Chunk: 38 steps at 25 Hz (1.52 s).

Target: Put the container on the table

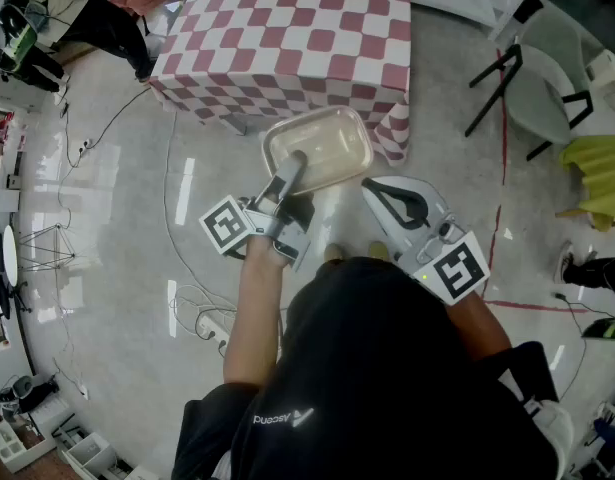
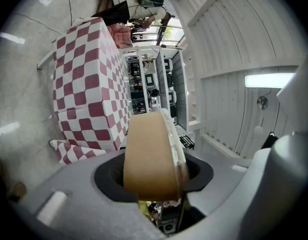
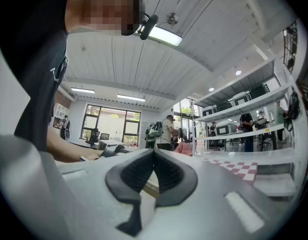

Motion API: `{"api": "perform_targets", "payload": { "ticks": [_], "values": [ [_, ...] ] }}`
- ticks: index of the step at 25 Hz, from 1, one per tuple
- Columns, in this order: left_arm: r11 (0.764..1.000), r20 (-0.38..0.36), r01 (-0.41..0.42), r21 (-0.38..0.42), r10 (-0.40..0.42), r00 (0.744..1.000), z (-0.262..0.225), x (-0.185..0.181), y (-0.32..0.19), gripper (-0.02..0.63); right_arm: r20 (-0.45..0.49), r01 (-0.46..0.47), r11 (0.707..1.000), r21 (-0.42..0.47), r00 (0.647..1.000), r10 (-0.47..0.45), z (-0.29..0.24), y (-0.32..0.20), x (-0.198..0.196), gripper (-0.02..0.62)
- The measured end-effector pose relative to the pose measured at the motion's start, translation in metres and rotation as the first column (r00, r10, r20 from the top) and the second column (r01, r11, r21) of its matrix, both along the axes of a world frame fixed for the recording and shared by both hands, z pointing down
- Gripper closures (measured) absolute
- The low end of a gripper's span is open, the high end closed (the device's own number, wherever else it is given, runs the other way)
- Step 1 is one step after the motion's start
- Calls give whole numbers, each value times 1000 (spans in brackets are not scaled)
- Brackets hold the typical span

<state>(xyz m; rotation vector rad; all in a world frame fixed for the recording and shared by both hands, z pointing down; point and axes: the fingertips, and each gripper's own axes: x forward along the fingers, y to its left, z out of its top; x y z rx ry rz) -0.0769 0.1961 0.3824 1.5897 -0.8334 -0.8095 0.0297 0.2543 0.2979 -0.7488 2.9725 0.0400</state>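
container (image 1: 332,138) beige, contents unclear | clamped in left hand-held gripper (image 1: 292,166), level | right hand-held gripper (image 1: 373,188) jaws together, alongside

A table (image 1: 287,28) stands on a glossy pale grey floor (image 1: 107,248). A red-and-white checked cloth (image 1: 317,68) covers its top and hangs down its sides to the floor. Thin cables (image 1: 170,193) trail across the floor beside the table, and a white power strip (image 1: 213,330) lies nearer the person. A red tape line (image 1: 503,158) runs along the floor at the right.
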Motion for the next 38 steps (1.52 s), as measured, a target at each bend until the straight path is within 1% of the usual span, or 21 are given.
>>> {"api": "perform_targets", "payload": {
  "ticks": [5,12,16,22,27,32,35,38],
  "values": [
    [1000,-4,-7,2,7,1000,2,-11,-1,405,-7,-7,1000,3,1000,7,1,-1,-11,592],
    [1000,-12,-26,-3,26,1000,5,-33,-9,405,-19,-20,1000,4,1000,20,2,-10,-38,592],
    [999,-15,-41,-4,41,999,8,-52,-16,405,-2,-29,1000,2,1000,29,2,-17,-56,592],
    [997,-15,-71,1,71,997,12,-73,-41,407,-26,-79,997,1,997,79,6,-40,-69,592],
    [996,-15,-91,-6,91,996,22,-76,-82,407,-36,-111,994,4,993,111,15,-86,-66,592],
    [994,3,-105,-13,105,994,29,-75,-142,407,-29,-122,992,0,992,122,22,-144,-66,592],
    [993,11,-113,-28,114,993,32,-72,-180,407,-42,-132,991,25,990,133,22,-184,-64,592],
    [991,40,-119,-53,122,992,41,-69,-226,407,-55,-133,991,33,989,135,24,-231,-60,592]
  ]
}}
